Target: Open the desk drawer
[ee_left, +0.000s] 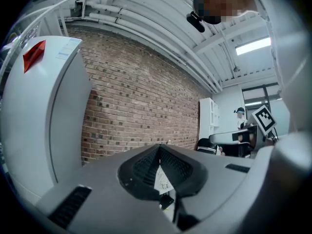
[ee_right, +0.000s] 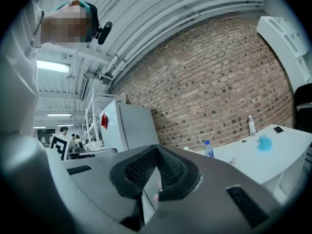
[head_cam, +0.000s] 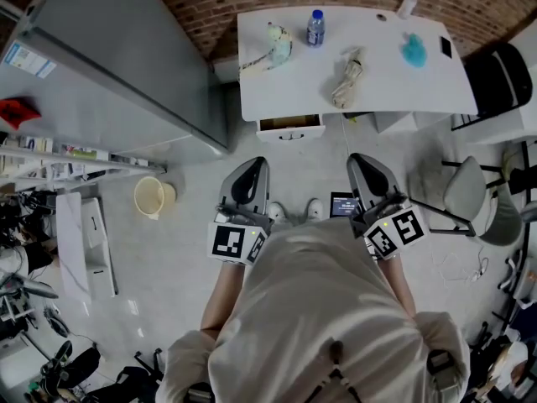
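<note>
A white desk (head_cam: pixel 386 86) stands against the brick wall at the top of the head view. Its small drawer (head_cam: pixel 289 127) hangs under the left end and shows a strip of wooden inside above its front. My left gripper (head_cam: pixel 251 168) and right gripper (head_cam: pixel 362 161) are held level in front of my body, some way short of the desk and pointing toward it. Both are shut with nothing between the jaws. In the left gripper view the left gripper (ee_left: pixel 160 151) faces the brick wall. The right gripper (ee_right: pixel 156 151) sees the desk (ee_right: pixel 275 155) at the right.
A water bottle (head_cam: pixel 315 28), a soft toy (head_cam: pixel 278 44), a coiled cord (head_cam: pixel 346 67) and a blue thing (head_cam: pixel 413 50) lie on the desk. A tall grey fridge (head_cam: pixel 109 65) stands left. A beige bucket (head_cam: pixel 153 196) sits on the floor, chairs (head_cam: pixel 466 190) at the right.
</note>
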Demonstrator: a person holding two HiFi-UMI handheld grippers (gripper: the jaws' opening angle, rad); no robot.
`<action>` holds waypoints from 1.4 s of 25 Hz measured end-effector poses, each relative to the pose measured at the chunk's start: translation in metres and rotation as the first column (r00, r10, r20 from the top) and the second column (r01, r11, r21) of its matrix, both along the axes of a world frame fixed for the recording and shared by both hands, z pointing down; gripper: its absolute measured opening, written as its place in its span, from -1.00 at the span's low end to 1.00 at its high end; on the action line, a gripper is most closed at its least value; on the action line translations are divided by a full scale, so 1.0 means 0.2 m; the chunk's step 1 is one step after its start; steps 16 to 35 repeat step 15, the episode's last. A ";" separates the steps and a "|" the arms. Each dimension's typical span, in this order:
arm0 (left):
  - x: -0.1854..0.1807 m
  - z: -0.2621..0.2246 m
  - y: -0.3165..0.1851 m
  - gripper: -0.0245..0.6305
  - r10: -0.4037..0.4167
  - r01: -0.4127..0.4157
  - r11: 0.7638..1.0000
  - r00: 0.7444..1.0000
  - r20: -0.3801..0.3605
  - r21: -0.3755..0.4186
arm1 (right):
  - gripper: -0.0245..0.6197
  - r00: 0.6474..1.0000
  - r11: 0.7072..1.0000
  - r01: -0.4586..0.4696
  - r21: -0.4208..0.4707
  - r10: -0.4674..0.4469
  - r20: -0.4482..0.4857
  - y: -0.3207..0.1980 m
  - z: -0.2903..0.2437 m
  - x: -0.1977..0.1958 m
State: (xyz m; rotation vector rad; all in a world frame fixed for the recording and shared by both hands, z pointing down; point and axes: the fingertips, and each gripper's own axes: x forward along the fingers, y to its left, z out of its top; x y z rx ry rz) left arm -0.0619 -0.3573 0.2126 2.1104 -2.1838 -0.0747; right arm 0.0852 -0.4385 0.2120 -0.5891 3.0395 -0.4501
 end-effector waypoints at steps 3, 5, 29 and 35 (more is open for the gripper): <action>0.01 0.01 0.01 -0.90 -0.004 0.004 1.000 1.000 -0.002 -0.001 | -0.84 1.000 1.000 -0.011 -0.010 0.011 -0.002 -0.01 0.01 0.03; 0.02 0.01 0.01 -0.90 -0.007 0.007 1.000 1.000 0.001 -0.001 | -0.84 1.000 1.000 -0.012 -0.008 0.012 -0.003 -0.01 0.01 0.05; 0.05 0.01 -0.01 -0.90 -0.023 0.023 1.000 1.000 0.006 0.008 | -0.84 1.000 1.000 -0.005 -0.003 0.005 0.006 -0.05 0.01 0.06; 0.05 0.01 -0.01 -0.90 -0.023 0.023 1.000 1.000 0.006 0.008 | -0.84 1.000 1.000 -0.005 -0.003 0.005 0.006 -0.05 0.01 0.06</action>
